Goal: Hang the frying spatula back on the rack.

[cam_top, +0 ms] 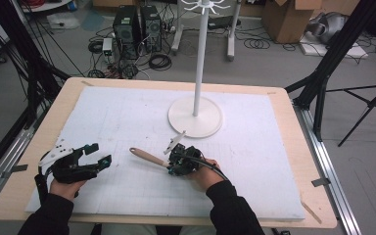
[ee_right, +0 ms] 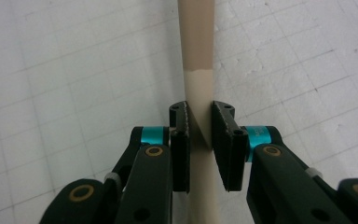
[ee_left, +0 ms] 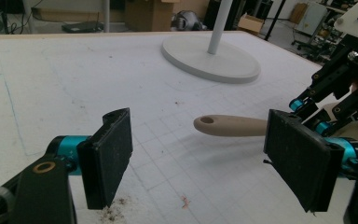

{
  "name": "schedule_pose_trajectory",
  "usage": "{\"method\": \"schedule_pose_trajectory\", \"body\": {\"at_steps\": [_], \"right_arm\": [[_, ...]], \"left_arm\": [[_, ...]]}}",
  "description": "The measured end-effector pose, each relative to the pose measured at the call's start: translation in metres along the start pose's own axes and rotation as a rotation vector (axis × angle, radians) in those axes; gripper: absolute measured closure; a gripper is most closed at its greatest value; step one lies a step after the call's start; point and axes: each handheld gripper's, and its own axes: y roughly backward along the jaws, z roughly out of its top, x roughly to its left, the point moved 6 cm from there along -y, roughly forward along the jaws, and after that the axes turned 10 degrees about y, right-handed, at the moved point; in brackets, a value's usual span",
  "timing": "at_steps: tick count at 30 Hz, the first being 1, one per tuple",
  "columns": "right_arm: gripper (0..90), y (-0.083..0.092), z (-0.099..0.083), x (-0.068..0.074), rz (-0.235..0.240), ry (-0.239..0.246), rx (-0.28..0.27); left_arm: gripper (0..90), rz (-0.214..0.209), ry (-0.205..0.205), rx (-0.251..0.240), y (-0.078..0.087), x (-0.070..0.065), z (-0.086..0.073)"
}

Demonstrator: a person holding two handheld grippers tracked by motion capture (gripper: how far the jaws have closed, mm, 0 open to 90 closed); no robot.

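Note:
A utensil with a tan handle (cam_top: 147, 156) lies low over the white foam board (cam_top: 254, 147), its holed end pointing left. My right gripper (cam_top: 170, 165) is shut on its paler cream part. In the right gripper view the jaws (ee_right: 199, 122) pinch that cream shaft (ee_right: 199, 93) from both sides, and the darker handle runs on ahead. My left gripper (cam_top: 100, 153) rests at the board's front left, open with nothing in it. Its view shows wide-apart pads (ee_left: 112, 154), with the handle's tip (ee_left: 223, 126) beyond them and the right gripper (ee_left: 340, 93) at the far right.
A white stand with a round base (cam_top: 196, 117) and a tall pole stands behind the right gripper, and its base (ee_left: 209, 60) shows in the left gripper view. The wooden table edge (cam_top: 303, 147) frames the board. Computers and cables lie on the floor beyond.

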Motion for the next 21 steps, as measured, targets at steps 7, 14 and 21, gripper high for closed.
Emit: {"method": "schedule_pose_trajectory", "body": {"at_steps": [7,14,21], "right_arm": [[78.2,0.010,-0.003,-0.003,-0.011,-0.030,-0.054],[78.0,0.016,0.001,-0.001,-0.021,-0.031,-0.101],[78.0,0.021,0.004,0.000,-0.030,-0.034,-0.137]], "left_arm": [[25.2,-0.017,0.033,-0.001,-0.006,-0.007,0.000],[27.5,-0.014,0.069,0.022,-0.018,-0.014,-0.001],[30.4,-0.034,0.152,0.096,-0.053,-0.030,-0.009]]}}
